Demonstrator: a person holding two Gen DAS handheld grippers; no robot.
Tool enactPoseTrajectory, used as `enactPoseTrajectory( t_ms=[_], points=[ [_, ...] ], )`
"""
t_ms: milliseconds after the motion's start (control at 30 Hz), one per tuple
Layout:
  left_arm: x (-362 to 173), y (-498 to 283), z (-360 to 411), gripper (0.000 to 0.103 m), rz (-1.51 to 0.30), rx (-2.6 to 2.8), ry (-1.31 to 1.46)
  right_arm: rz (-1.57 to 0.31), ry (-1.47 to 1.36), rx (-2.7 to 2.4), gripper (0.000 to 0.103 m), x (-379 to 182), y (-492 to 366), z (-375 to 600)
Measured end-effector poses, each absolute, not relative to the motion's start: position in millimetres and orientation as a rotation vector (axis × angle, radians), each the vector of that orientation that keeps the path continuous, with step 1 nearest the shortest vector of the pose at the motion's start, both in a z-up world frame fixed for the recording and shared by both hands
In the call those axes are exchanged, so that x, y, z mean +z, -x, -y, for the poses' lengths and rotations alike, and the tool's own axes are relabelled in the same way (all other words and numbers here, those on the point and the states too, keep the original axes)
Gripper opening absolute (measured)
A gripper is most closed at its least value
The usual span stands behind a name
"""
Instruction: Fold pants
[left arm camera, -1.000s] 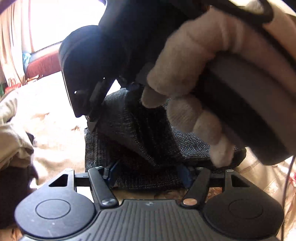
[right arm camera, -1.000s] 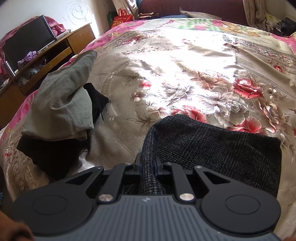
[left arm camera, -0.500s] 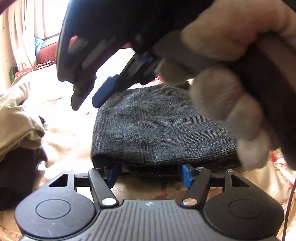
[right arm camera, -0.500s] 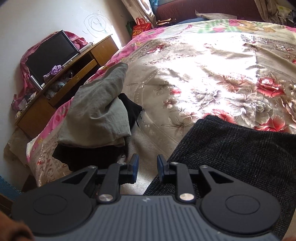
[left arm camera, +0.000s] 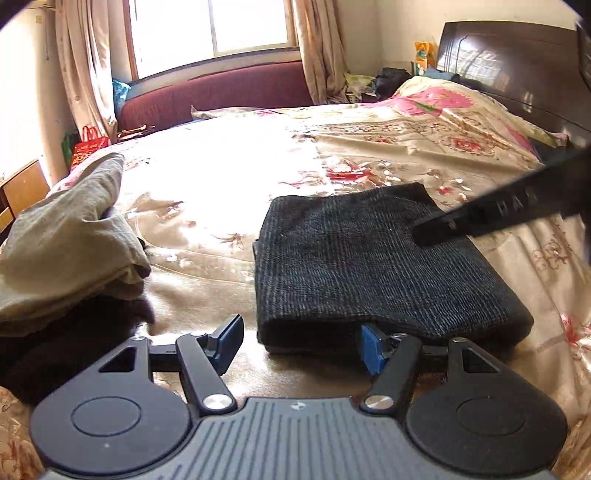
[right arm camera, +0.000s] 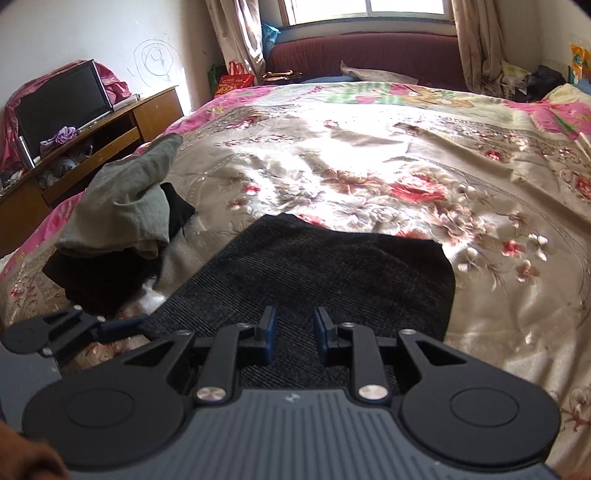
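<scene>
Since a moment ago, the right gripper (right arm camera: 292,339) has let go of the dark cloth and swung away to the side, so it no longer blocks the left camera's view. Its two blue pads stand a little apart with nothing between them, just above the folded pants (right arm camera: 332,273). The left gripper (left arm camera: 301,341) is wide open. Its right pad is tucked under the near edge of the folded pants (left arm camera: 373,266), and its left pad sits out on the bare bedspread (left arm camera: 221,173). It does not squeeze anything. The pants are a dark grey square bundle lying flat on the flowery bedspread (right arm camera: 369,166). To the left sits a pile of other clothes (left arm camera: 70,236), a grey-green one on top of a black one. Far behind are the red sofa (left arm camera: 218,92) and the window (left arm camera: 210,26).
</scene>
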State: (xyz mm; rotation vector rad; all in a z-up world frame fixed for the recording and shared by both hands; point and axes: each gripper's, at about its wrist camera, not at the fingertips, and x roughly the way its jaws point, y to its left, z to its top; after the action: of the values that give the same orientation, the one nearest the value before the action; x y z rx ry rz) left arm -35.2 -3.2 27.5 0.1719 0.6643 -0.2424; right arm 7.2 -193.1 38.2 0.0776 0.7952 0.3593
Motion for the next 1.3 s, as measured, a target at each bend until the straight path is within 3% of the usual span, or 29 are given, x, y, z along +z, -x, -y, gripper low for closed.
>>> enactPoseTrajectory(
  t_ms=[467, 733, 900, 1067, 1300],
  points=[
    [32.0, 20.6, 5.6, 0.079, -0.678, -0.169, -0.281, -0.805, -0.034, 0.362, 0.024, 0.0, 2.9, 202.9],
    [47.8, 31.5, -16.4, 0.079, -0.657, -0.150, -0.275, -0.730, -0.136, 0.332, 0.024, 21.0, 7.8, 238.8],
    [54.1, 2.5, 10.4, 0.083, -0.574, -0.187, -0.288, -0.745, -0.175, 0.304, 0.024, 17.1, -10.0, 247.6],
    [24.8, -30.1, 21.1, 0.086, -0.657, -0.219, -0.333, -0.774, -0.198, 0.253, 0.024, 6.0, -31.6, 260.0],
    [38.5, -0.9, -11.4, 0.086, -0.665, -0.208, -0.353, -0.772, -0.161, 0.360, 0.024, 4.0, -17.7, 238.2]
  ],
)
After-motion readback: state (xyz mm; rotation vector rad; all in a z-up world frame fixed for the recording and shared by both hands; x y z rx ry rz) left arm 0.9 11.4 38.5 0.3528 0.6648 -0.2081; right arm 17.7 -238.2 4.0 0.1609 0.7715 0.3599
